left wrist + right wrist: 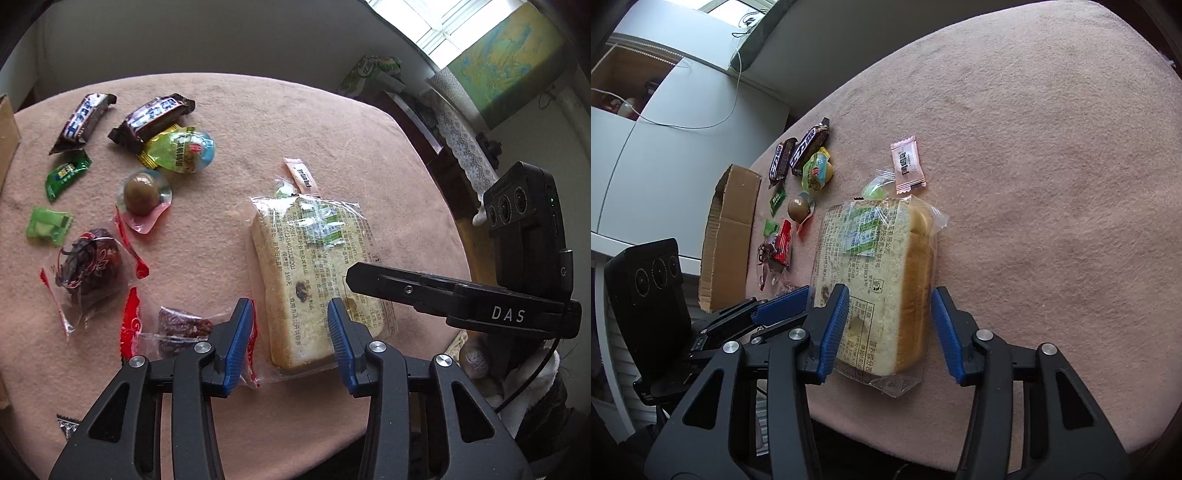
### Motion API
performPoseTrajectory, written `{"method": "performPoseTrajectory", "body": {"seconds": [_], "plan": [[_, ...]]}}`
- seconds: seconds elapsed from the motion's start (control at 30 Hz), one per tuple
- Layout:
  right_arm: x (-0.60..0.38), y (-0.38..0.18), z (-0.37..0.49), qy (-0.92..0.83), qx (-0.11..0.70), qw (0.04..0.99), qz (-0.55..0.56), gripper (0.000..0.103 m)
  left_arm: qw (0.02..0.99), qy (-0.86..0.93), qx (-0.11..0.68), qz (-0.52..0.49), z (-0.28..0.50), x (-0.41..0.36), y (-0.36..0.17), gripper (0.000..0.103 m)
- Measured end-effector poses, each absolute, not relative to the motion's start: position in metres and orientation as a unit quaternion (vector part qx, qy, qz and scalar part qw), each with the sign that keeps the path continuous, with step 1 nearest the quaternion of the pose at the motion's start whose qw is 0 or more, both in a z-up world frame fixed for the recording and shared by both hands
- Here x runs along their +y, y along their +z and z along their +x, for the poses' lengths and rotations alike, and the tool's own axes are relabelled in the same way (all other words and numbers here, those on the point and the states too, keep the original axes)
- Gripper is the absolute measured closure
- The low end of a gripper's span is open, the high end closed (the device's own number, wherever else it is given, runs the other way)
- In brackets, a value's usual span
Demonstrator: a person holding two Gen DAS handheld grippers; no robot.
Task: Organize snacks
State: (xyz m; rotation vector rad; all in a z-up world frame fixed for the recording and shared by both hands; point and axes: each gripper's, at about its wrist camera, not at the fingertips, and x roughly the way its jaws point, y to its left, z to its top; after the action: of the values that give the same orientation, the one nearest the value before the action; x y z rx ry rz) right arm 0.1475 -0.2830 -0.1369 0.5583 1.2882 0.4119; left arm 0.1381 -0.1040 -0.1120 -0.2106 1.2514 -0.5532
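A wrapped slice of bread (314, 273) lies on the pink cloth; it also shows in the right wrist view (879, 280). My left gripper (291, 332) is open, its blue pads either side of the bread's near end. My right gripper (890, 328) is open around the same end from the other side; it appears in the left wrist view (424, 291) over the bread's right edge. Left of the bread lie two chocolate bars (147, 118), a jelly cup (184, 149), a packed egg (142, 195), green candies (66, 173) and dried-fruit packs (88, 266).
A cardboard box (729, 236) stands at the table's left edge beyond the snacks. A small pink sachet (907, 164) lies past the bread. The pink cloth (1052, 184) stretches right of the bread. A cabinet and window lie beyond the table.
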Motion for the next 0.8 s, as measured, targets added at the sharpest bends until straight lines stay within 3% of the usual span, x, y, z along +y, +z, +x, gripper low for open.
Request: {"method": "performPoseTrajectory", "body": {"seconds": [0.23, 0.37, 0.8], "plan": [[-0.278, -0.147, 0.163, 0.180, 0.619, 0.715, 0.271, 0.056, 0.737, -0.257, 0.613, -0.125, 0.153, -0.105, -0.118, 0.063], [-0.272, -0.142, 0.164, 0.168, 0.631, 0.712, 0.258, 0.058, 0.742, -0.255, 0.615, -0.086, 0.150, -0.119, -0.109, 0.063], [-0.227, -0.077, 0.169, 0.192, 0.630, 0.726, 0.200, 0.059, 0.760, -0.229, 0.598, -0.111, 0.136, -0.076, -0.061, 0.063]]}}
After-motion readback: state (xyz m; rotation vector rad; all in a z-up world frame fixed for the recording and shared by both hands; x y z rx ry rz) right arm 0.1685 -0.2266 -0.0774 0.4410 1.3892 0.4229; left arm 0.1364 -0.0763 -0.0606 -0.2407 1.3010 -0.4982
